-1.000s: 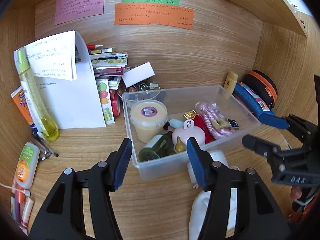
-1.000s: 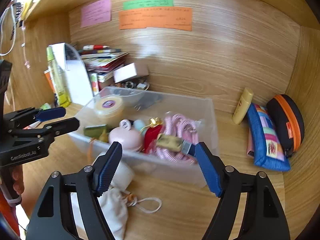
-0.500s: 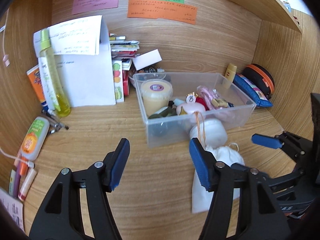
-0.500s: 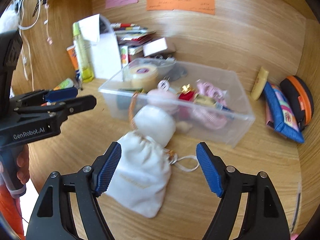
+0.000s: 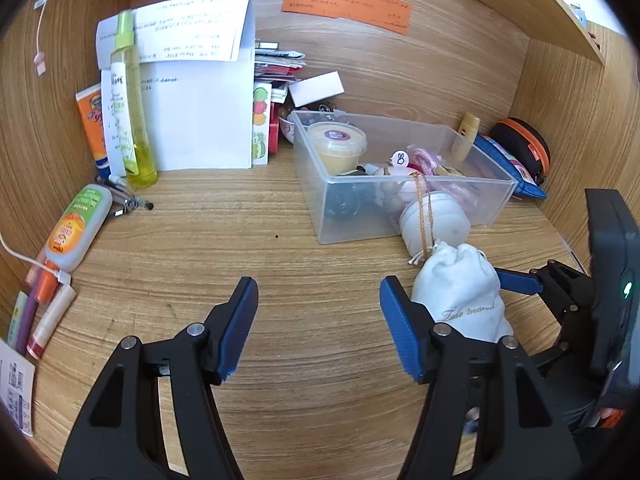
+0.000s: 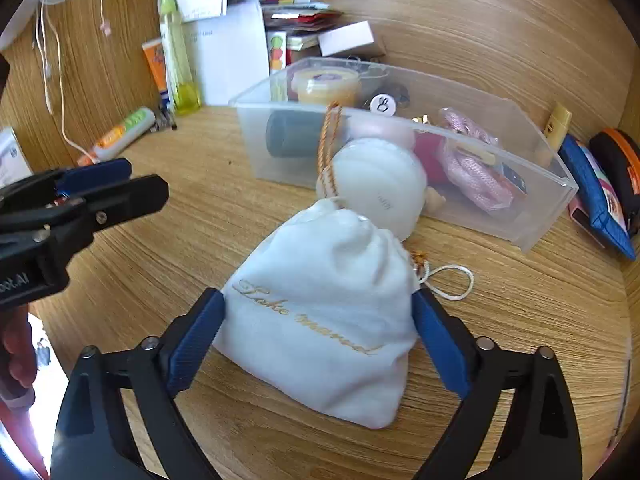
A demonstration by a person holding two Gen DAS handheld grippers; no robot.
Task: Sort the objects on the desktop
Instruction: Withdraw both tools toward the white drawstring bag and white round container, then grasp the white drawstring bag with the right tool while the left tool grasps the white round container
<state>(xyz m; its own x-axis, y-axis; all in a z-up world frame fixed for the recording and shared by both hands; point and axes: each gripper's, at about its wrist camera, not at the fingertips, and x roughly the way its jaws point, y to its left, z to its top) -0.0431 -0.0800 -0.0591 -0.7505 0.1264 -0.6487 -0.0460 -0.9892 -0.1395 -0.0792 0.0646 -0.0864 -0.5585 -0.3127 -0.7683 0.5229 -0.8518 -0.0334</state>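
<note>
A white drawstring pouch (image 6: 320,312) with gold lettering lies on the wooden desk; it also shows in the left wrist view (image 5: 460,292). My right gripper (image 6: 316,320) is open with its blue pads on both sides of the pouch, touching or nearly touching it. A round white case (image 6: 380,188) leans against the clear plastic bin (image 6: 560,184) just behind the pouch. The bin (image 5: 332,216) holds a yellow jar (image 5: 336,144), a pink cord and other small items. My left gripper (image 5: 318,320) is open and empty above bare desk, left of the pouch.
A tall yellow-green spray bottle (image 5: 128,104), white papers (image 5: 200,112), an orange tube and a white-orange tube (image 5: 76,228) stand or lie at the left. A blue pouch (image 6: 596,192) and an orange-trimmed black case (image 5: 524,152) sit right of the bin. Wooden walls enclose the desk.
Both grippers have pulled back from the bin and dropped lower. My right gripper has come down around the white pouch, which now fills the space between its pads.
</note>
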